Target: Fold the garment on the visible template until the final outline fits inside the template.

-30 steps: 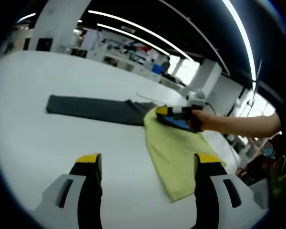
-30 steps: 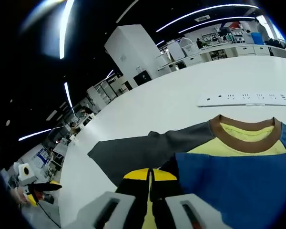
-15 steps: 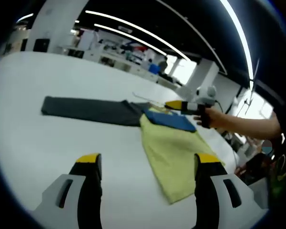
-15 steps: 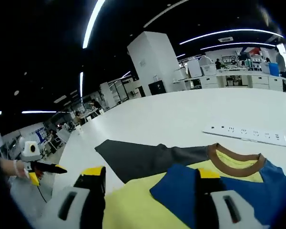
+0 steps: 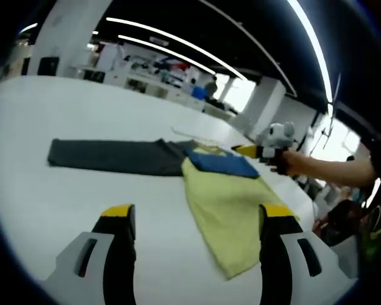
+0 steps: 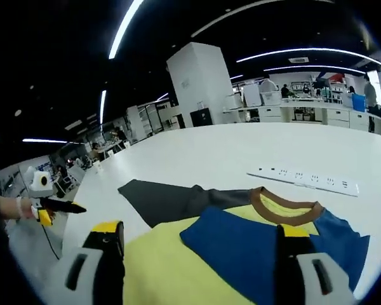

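Observation:
A long-sleeved garment lies flat on the white table (image 5: 63,203). Its yellow-green body (image 5: 225,210) reaches toward my left gripper, a blue panel (image 5: 219,163) is folded over the top, and a dark grey sleeve (image 5: 108,155) stretches out to the left. My left gripper (image 5: 198,213) hovers open above the table, just short of the hem. In the right gripper view the yellow cloth (image 6: 171,267), blue fold (image 6: 247,248), brown collar (image 6: 282,206) and grey sleeve (image 6: 171,200) lie below my right gripper (image 6: 201,229), which is open and holds nothing.
A white power strip (image 6: 305,178) lies on the table beyond the collar. A hand (image 5: 295,163) holds the right gripper (image 5: 260,151) past the garment's far side. The left gripper (image 6: 57,206) shows at the table's left edge. Benches and a white pillar (image 6: 200,82) stand behind.
My right gripper was shut on the folded blue cloth, then opened, let it go and drew back off the garment. The blue fold now rests flat. The left gripper stays open.

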`<state>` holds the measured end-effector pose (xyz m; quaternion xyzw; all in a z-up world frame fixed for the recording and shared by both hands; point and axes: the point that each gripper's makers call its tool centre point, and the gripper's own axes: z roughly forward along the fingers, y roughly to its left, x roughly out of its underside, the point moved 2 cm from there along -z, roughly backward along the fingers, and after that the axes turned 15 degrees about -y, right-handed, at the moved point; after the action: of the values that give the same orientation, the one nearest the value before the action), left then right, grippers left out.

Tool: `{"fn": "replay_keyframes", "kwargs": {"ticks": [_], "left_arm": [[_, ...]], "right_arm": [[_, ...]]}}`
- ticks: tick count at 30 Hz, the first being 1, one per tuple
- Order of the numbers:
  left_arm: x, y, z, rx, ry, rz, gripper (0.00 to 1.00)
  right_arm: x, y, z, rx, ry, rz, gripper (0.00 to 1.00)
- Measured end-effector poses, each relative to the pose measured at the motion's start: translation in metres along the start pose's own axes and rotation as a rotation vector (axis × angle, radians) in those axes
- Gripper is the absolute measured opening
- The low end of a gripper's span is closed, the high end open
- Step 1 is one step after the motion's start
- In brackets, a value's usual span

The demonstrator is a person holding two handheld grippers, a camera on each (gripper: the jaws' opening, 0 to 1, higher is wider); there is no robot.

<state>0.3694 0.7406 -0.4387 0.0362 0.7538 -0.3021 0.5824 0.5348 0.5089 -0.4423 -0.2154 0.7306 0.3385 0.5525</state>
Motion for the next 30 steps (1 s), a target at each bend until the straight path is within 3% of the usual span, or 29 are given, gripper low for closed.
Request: {"fn": "replay_keyframes", "kwargs": {"ticks": [6, 13, 20, 30], "left_arm": [[-0.002, 0.007, 0.004, 0.004, 0.008, 0.013, 0.76], [-0.005, 0.016, 0.012, -0.001, 0.008, 0.019, 0.75], [-0.006, 0.016, 0.015, 0.006, 0.009, 0.027, 0.75], [-0.005, 0.013, 0.021, 0.020, 0.018, 0.034, 0.75]], "right_arm": [[-0.001, -0.012, -0.021, 0.010, 0.012, -0.019, 1.00], [0.000, -0.031, -0.059, 0.080, 0.009, -0.012, 1.00], [0.004, -0.052, -0.106, 0.166, 0.012, 0.004, 1.00], [0.005, -0.062, -0.173, 0.253, -0.002, 0.011, 0.99]]}}
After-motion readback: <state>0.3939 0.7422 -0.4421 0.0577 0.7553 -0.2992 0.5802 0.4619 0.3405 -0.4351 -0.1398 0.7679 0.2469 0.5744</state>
